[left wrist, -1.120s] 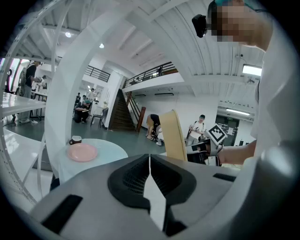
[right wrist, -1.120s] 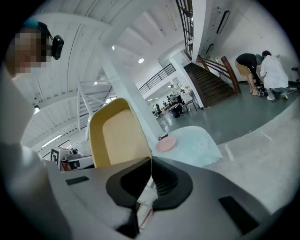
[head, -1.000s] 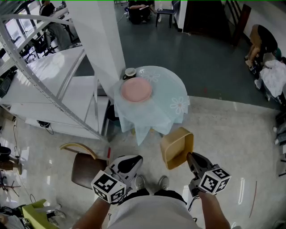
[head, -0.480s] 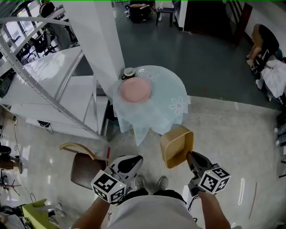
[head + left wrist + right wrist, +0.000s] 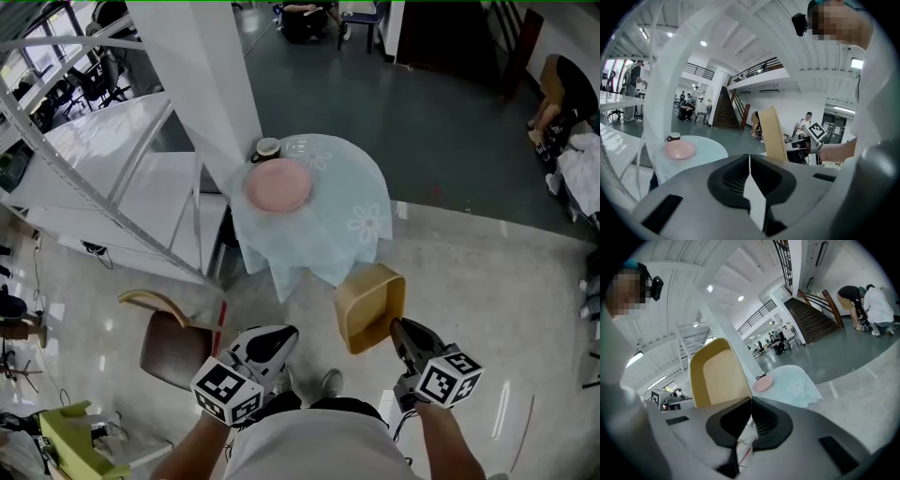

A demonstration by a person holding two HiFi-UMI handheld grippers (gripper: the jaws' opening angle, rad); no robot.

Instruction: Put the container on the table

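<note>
A tan open container (image 5: 370, 307) hangs tilted on its side, with my right gripper (image 5: 397, 330) shut on its near wall. In the right gripper view the container (image 5: 718, 372) rises just above the closed jaws of the right gripper (image 5: 751, 401). Ahead stands a round table (image 5: 361, 192) under a pale blue cloth, bearing a pink plate (image 5: 278, 186) and a cup (image 5: 267, 148). My left gripper (image 5: 274, 339) is shut and holds nothing, low at the left. From the left gripper (image 5: 749, 157) I see the container (image 5: 772, 133) edge-on, the table (image 5: 705, 149) and the plate (image 5: 679, 150).
A white pillar (image 5: 202, 84) stands right behind the table's left side, with a white slanted metal frame (image 5: 103, 202) to its left. A brown chair (image 5: 173, 345) is on the floor near my left gripper. People sit and stand at the far back and right.
The table and the chair have shifted slightly in the head view as the person walks. Both grippers and the container keep their places in front of the body.
</note>
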